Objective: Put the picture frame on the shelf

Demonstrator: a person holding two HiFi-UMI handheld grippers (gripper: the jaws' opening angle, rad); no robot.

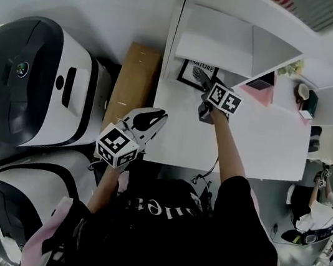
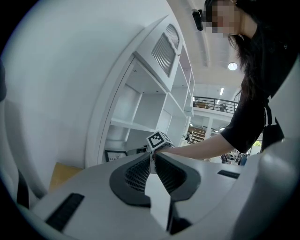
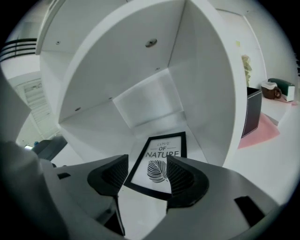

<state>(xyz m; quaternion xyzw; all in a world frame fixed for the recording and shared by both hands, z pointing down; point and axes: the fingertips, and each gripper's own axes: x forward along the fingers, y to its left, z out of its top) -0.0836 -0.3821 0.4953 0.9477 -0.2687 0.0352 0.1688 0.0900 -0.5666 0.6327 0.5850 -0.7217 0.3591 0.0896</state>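
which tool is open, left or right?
The right tool: its jaws stand apart, and the picture frame shows through the gap. The left tool has its jaws pressed together with nothing between them.

We find the shelf at twelve o'clock, along the far edge of the table. The picture frame sits in its bottom left compartment. The right gripper is just before the frame, at its five o'clock. The left gripper is well apart at seven o'clock, by the table's left edge. A wooden board lies at the table's nine o'clock.
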